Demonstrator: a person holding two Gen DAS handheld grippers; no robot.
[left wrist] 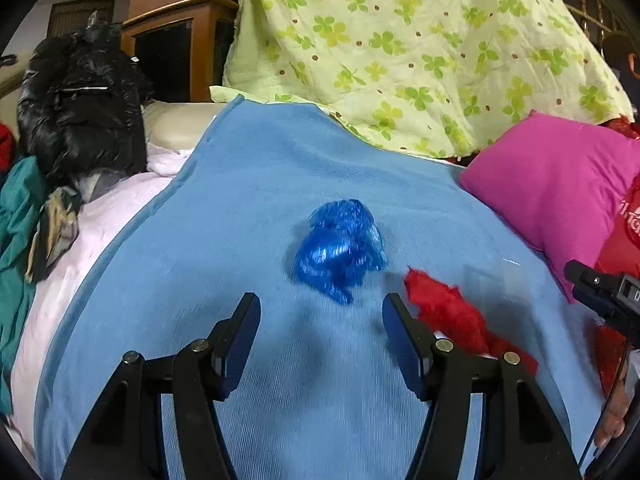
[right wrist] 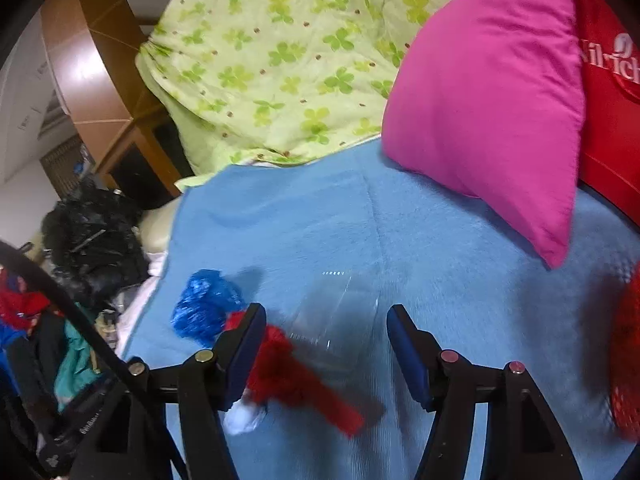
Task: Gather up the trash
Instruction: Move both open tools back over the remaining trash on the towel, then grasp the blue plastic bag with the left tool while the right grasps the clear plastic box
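A crumpled blue plastic bag [left wrist: 340,250] lies on the light blue blanket [left wrist: 224,220], just beyond my left gripper [left wrist: 320,300], which stands open with nothing between its fingers. To its right lies a red fuzzy scrap [left wrist: 448,312]. In the right wrist view the same red scrap [right wrist: 296,380] lies slantwise by the left finger, with a white scrap [right wrist: 244,416] at its end. A clear plastic piece [right wrist: 340,320] lies flat ahead of the open right gripper [right wrist: 326,312], whose pads press on nothing. The blue bag [right wrist: 204,308] sits further left.
A black trash bag [left wrist: 80,100] sits at the blanket's far left above a heap of clothes [left wrist: 20,220]. A pink pillow [left wrist: 560,184], a red bag [right wrist: 612,92] and a green clover quilt [left wrist: 400,48] border the back and right. A hand [left wrist: 612,412] shows at the right edge.
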